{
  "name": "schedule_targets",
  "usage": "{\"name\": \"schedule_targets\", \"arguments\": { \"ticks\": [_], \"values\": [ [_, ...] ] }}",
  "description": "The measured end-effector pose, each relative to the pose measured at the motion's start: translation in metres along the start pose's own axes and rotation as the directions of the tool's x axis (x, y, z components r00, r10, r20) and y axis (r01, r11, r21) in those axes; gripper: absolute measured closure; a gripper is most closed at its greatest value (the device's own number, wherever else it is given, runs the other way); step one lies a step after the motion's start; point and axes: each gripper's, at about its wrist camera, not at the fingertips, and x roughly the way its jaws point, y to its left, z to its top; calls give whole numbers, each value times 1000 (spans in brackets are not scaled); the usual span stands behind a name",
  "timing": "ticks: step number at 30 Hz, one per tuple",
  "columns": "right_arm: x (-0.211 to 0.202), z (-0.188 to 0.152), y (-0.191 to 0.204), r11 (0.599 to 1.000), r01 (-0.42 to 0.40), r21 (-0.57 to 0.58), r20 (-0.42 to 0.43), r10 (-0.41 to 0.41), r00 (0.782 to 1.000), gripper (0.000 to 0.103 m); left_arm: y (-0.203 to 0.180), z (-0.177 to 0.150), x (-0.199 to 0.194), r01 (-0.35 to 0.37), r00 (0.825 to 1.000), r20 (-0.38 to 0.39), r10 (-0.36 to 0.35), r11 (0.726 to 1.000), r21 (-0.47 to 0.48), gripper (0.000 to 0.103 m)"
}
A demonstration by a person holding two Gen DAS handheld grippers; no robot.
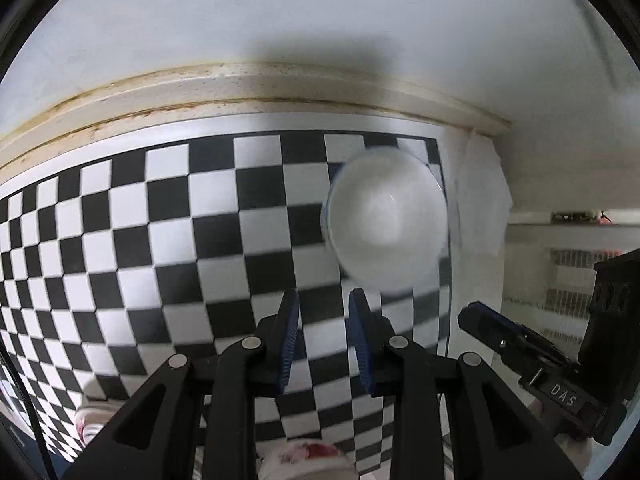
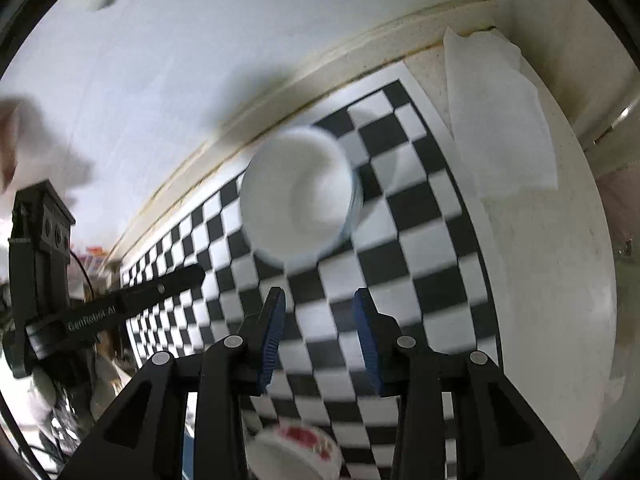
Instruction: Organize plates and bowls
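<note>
White bowl (image 1: 386, 220) sits on checkered mat (image 1: 160, 220) near wall trim (image 1: 240, 88); folded cloth (image 2: 500, 120) beside. Left gripper (image 1: 324, 304) and right gripper (image 2: 320, 300) both parted, empty. Red-patterned dish (image 2: 296, 448) below.

This looks like a home kitchen corner used for recording. A white tabletop (image 2: 560, 280) meets a white wall (image 1: 280, 20) along a stained, yellowed seam (image 1: 240, 84). A black-and-white checkered mat (image 1: 160, 220) covers the surface, with a white bowl (image 1: 386, 220) and a folded white cloth (image 2: 500, 120) on it.
</note>
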Motion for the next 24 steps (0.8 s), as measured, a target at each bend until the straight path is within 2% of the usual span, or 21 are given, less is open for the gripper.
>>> {"name": "schedule_targets", "arguments": {
  "ticks": [8, 14, 16, 18, 20, 22, 24],
  "values": [
    [43, 59, -5, 999, 47, 26, -22, -46, 999, 65, 0, 40, 40, -6, 998, -68, 4, 1000, -22, 79],
    [64, 78, -10, 996, 88, 15, -48, -88, 995, 65, 0, 58, 67, 22, 991, -133, -27, 999, -36, 79],
    [70, 81, -12, 995, 97, 21, -57, -96, 994, 65, -1, 61, 73, 8, 991, -136, -12, 1000, -27, 80],
    [77, 84, -15, 994, 108, 21, -68, -106, 992, 69, -3, 61, 76, 2, 992, -126, -3, 1000, -11, 80],
    [85, 86, -15, 994, 107, 17, -88, -105, 991, 85, -4, 60, 78, 0, 993, -117, 0, 1000, 0, 86],
    [89, 88, -15, 995, 103, 15, -96, -101, 990, 89, -6, 59, 80, 4, 993, -117, -3, 1000, 10, 89],
    [91, 89, -12, 993, 116, -1, -95, -116, 989, 90, -9, 58, 80, -3, 994, -112, 5, 1000, 17, 89]
  ]
}}
